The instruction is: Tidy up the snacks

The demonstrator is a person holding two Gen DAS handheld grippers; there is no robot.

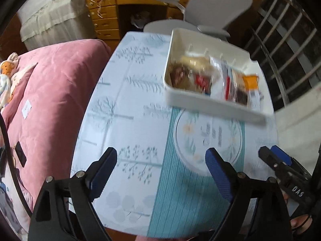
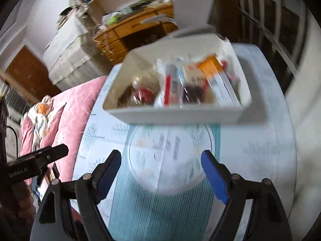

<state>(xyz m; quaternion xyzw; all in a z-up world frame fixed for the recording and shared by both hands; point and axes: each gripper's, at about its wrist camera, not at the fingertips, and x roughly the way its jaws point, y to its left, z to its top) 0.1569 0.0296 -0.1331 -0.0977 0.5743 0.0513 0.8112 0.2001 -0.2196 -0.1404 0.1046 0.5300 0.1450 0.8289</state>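
Left claw and right claw both gape wide, empty, above the counter; snacks fill the white bin.

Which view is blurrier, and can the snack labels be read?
Both smear; right wrist view worse, the white bin streaked. Left wrist view: bin rim softer, snack packets unreadable. Fisheye bends the table edges in both.

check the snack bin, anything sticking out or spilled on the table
Nothing spilled: the tablecloth in front of the white bin is bare. One oddity: an orange-topped packet at the bin's right end stands up above the rim, not lying flat like the others. Both pictures are blurred, so finer detail is unclear.
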